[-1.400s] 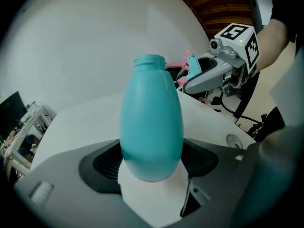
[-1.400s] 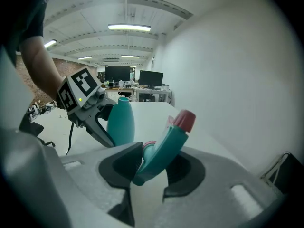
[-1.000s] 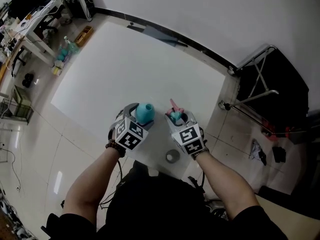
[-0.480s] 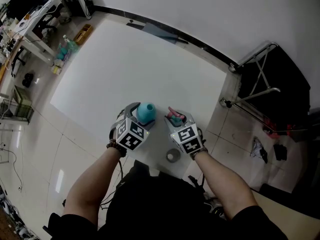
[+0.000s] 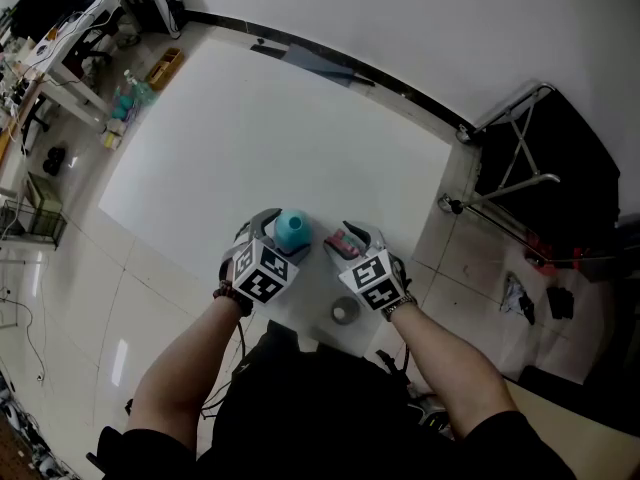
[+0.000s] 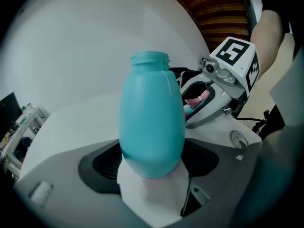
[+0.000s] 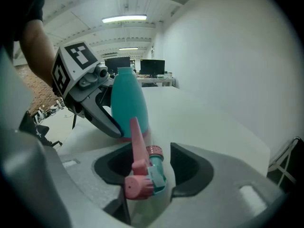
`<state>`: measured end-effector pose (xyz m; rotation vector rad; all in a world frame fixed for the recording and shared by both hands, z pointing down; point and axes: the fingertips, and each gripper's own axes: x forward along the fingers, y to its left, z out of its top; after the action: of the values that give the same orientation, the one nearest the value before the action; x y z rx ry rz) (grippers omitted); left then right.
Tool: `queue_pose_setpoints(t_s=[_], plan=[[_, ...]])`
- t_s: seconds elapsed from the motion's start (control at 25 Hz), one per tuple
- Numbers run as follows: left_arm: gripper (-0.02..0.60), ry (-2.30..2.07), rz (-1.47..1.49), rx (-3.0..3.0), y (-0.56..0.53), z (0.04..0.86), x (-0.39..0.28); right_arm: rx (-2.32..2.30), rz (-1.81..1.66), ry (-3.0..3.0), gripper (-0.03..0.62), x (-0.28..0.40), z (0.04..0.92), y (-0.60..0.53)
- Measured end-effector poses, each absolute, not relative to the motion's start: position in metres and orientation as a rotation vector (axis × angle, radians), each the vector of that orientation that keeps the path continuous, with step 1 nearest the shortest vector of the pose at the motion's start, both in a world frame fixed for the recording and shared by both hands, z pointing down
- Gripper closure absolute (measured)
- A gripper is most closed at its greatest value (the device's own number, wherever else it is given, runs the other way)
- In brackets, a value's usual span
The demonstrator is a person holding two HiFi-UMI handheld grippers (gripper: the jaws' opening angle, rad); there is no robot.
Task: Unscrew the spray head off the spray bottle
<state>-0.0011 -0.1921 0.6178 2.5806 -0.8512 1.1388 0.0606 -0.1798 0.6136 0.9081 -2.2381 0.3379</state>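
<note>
The teal spray bottle stands upright near the white table's front edge. Its threaded neck is bare, and my left gripper is shut on its lower body. The pink and teal spray head is off the bottle. It lies low between the jaws of my right gripper, just right of the bottle. Those jaws have just been opening; the pads stand apart from the head, with its pink trigger pointing up. The head also shows in the head view, inside the right gripper.
A small round grey ring lies on the table's near edge behind my right gripper. A metal folding frame stands on the floor at the right. Cluttered desks are at the far left. The person's forearms reach in from below.
My right gripper has sunk toward the table with the spray head, and its jaws have spread off it. The left gripper and bottle have stayed put.
</note>
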Motion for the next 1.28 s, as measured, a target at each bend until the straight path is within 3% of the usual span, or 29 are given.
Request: queue_pose_setpoints(t_s=[0.56, 1.28], plan=[[0.138, -0.861, 1.148, 2.573, -0.184, 0.621, -0.005, 0.777, 0.228, -2.191, 0.301, 0.054, 0.627, -0.154], [0.149, -0.932, 1.124, 2.563, -0.163, 0.61, -0.014, 0.796, 0.183, -2.217, 0.301, 0.054, 0.608, -0.145]])
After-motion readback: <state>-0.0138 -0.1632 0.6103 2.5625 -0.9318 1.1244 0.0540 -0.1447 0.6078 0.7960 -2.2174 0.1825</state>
